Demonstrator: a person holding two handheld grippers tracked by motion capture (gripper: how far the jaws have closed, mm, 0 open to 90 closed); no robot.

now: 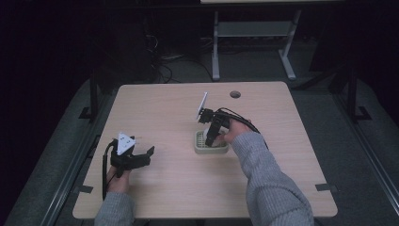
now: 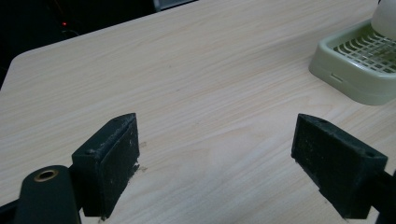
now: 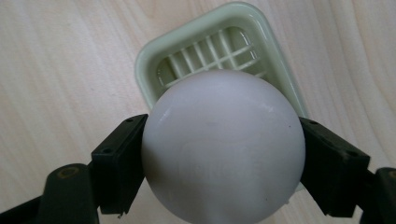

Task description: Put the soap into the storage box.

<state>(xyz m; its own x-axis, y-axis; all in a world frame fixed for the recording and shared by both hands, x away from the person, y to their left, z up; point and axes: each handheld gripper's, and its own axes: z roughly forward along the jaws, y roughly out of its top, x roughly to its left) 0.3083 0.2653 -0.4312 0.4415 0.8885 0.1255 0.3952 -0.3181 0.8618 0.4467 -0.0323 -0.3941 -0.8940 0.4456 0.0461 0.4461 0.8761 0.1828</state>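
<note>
A pale green slotted dish [image 1: 211, 143] sits near the middle of the wooden table [image 1: 164, 113]. My right gripper [image 1: 211, 139] points down over it. In the right gripper view, that gripper [image 3: 223, 151] is shut on a smooth white ball [image 3: 223, 149], held just above the dish [image 3: 205, 51]. My left gripper [image 1: 141, 157] rests low at the table's left front, open with nothing between its jaws [image 2: 215, 158]. In the left gripper view the dish [image 2: 359, 60] lies at the far right, and a sliver of the white ball [image 2: 385, 18] shows above it.
A round cable hole [image 1: 235, 94] is in the table near its far edge. A second table's metal legs [image 1: 249, 42] stand beyond, on a dark floor. Bare tabletop lies between the two grippers and to the right of the dish.
</note>
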